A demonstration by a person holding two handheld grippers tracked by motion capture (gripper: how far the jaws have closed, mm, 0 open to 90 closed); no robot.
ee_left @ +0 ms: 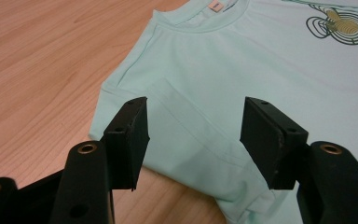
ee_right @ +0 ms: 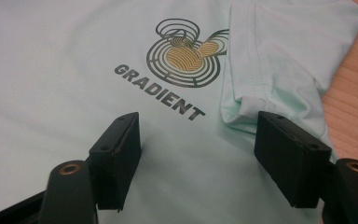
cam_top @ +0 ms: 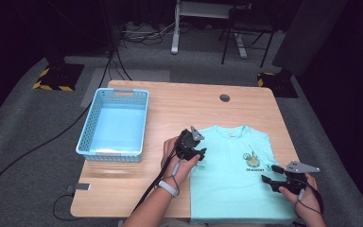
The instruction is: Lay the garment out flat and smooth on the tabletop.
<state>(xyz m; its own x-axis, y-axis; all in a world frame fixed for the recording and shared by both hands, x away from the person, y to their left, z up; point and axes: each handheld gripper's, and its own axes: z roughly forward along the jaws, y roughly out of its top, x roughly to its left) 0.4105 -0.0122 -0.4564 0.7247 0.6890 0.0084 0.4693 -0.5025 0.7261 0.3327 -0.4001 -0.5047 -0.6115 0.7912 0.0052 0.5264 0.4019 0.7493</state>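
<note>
Table (cam_top: pixel 170 109): tee (cam_top: pixel 231 184) btwn both grippers.

shirt (cam_top: pixel 231 179): pale mint green, gold-and-dark ringed logo, dark lettering | basket (cam_top: pixel 114 124): light blue, slotted walls | table (cam_top: pixel 179 109): light wood grain | left gripper (ee_left: pixel 193 135), right gripper (ee_right: pixel 198 154): black

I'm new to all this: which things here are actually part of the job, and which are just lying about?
In use:
mint T-shirt
left gripper, open over a folded sleeve
right gripper, open

Lying about:
blue basket
small grey tag
cables on floor
</note>
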